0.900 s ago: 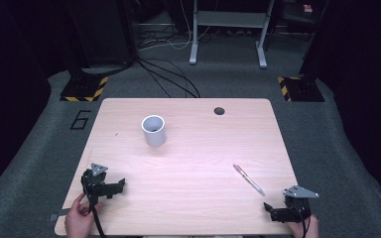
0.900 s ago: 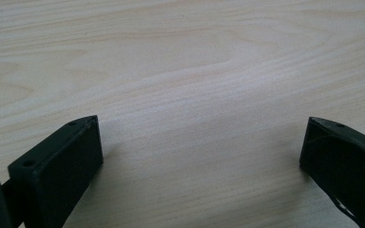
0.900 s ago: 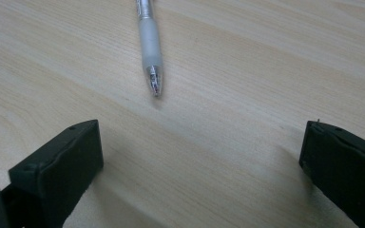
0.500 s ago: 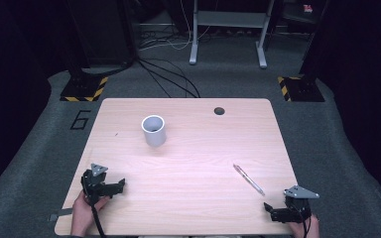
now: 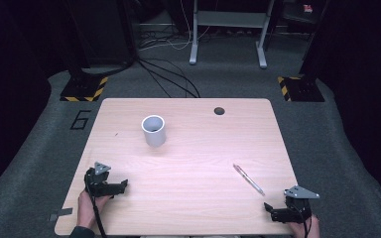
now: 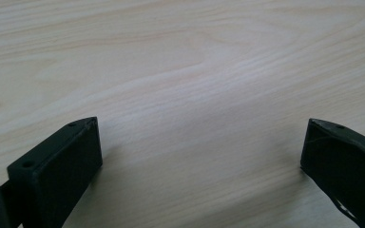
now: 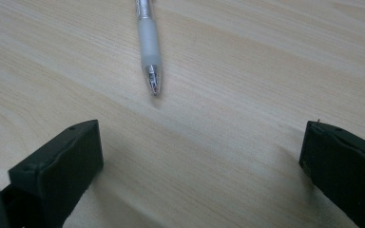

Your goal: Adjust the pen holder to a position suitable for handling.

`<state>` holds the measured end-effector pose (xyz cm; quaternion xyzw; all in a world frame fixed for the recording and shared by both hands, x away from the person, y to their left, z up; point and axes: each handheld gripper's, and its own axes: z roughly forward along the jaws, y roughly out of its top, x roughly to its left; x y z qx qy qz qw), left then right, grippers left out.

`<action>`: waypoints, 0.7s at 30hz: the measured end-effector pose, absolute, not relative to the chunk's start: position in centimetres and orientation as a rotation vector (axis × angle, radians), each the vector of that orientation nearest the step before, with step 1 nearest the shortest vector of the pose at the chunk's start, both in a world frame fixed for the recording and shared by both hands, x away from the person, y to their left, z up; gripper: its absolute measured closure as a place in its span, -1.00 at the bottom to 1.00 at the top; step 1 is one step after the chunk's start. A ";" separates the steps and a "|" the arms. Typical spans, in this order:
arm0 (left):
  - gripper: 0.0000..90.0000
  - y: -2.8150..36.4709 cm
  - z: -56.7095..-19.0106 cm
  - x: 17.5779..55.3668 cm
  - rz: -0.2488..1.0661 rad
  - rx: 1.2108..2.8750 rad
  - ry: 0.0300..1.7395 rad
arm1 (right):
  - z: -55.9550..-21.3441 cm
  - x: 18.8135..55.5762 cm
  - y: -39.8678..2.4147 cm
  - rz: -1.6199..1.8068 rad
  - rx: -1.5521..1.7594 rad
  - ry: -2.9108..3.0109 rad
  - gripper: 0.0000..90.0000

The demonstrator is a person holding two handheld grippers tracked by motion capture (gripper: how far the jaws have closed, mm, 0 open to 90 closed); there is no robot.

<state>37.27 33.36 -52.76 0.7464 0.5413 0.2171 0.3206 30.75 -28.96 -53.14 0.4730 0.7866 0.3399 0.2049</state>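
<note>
A white cup [image 5: 154, 130] stands upright on the wooden table [image 5: 198, 148], left of its middle. A clear pen [image 5: 248, 179] lies flat at the front right, its tip [image 7: 154, 85] pointing toward my right gripper. My right gripper [image 5: 273, 212] rests at the table's front right corner, open, a short way in front of the pen, with nothing between its jaws [image 7: 202, 156]. Near the front left my left gripper [image 5: 121, 185] is open too, over bare wood [image 6: 202, 152], far from the cup.
A dark round cable hole [image 5: 219, 110] sits near the table's far edge. Beyond the table are grey carpet, cables [image 5: 173, 84], a metal desk frame [image 5: 226, 34] and yellow-black striped bases [image 5: 84, 91].
</note>
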 end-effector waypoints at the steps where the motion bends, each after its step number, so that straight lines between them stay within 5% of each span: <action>1: -1.00 33.2 -52.4 37.5 0.562 1.965 1.397 | -53.1 30.7 -29.0 0.948 1.318 2.195 -0.99; 21: -1.00 30.4 -47.2 41.8 0.525 1.993 1.212 | -53.2 30.8 -28.9 0.965 1.335 2.179 -0.99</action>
